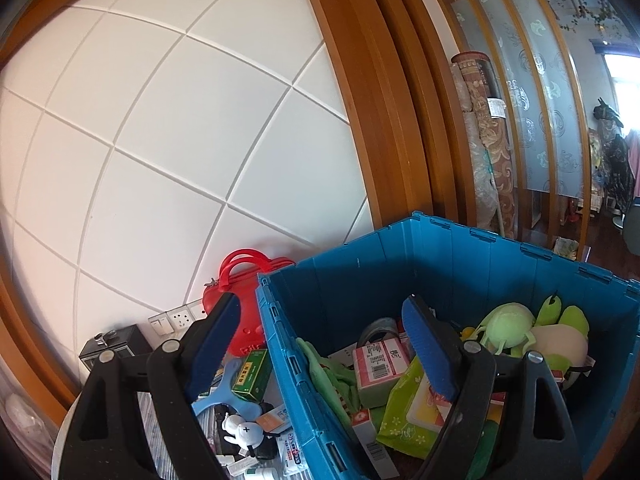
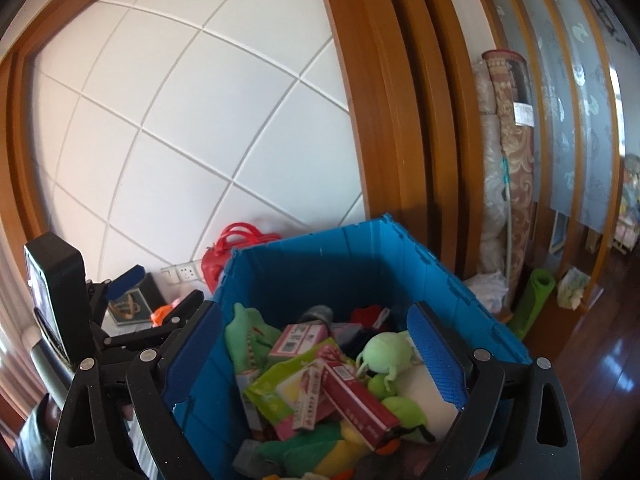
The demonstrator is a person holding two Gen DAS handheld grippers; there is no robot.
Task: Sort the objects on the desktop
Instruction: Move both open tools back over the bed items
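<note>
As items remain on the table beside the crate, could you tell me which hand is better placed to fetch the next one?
Left. The open left gripper straddles the blue crate wall, with the green box just below. The right gripper hangs open over the crate's contents.

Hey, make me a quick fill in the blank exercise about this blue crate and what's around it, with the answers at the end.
1. The crate holding the toys and boxes is ____ in colour.
2. Both claws, left claw and right claw, are empty and stand ____.
3. The bag against the wall behind the crate is ____.
4. The small green box lies ____ the crate.

Answers: blue; open; red; outside
</note>
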